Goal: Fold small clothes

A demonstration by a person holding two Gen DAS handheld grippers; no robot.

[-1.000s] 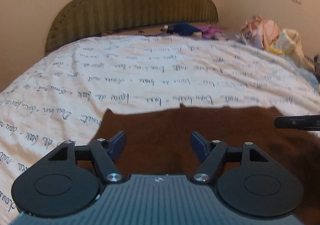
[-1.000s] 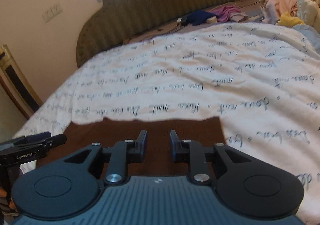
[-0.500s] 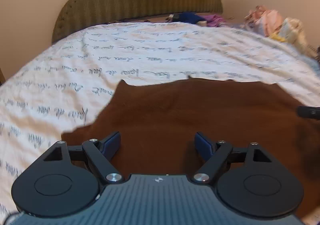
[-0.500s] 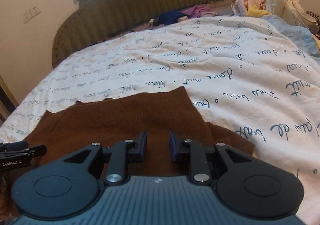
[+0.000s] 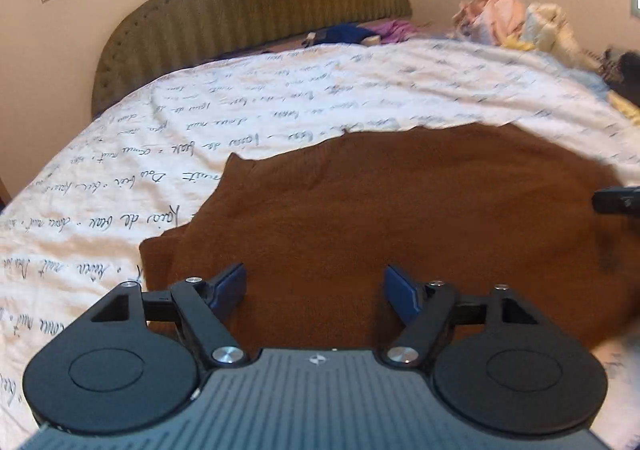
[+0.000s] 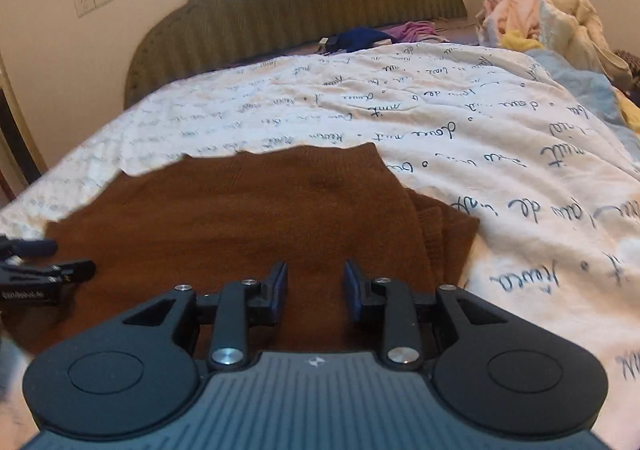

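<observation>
A brown knitted garment (image 5: 400, 210) lies spread flat on the white script-printed duvet (image 5: 280, 110), a sleeve folded under at its left edge. My left gripper (image 5: 315, 278) hovers over its near left part with jaws wide and closing a little, nothing between the pads. My right gripper (image 6: 316, 274) hangs over the garment (image 6: 260, 218) near its right side, jaws opening with only a modest gap and nothing between them. A sleeve (image 6: 448, 226) sticks out at the right. Each view shows the other gripper's fingers (image 5: 616, 200) (image 6: 60, 270) at its edge.
A green padded headboard (image 5: 256, 2) closes the far end of the bed. Blue and purple clothes (image 6: 372, 36) lie by it. A pile of pink, cream and yellow clothes (image 6: 544, 18) sits at the far right, over a light blue sheet (image 6: 580, 90).
Both grippers have drawn back toward the near edge, so more of the brown garment and its sleeves shows. The right jaws have spread wider.
</observation>
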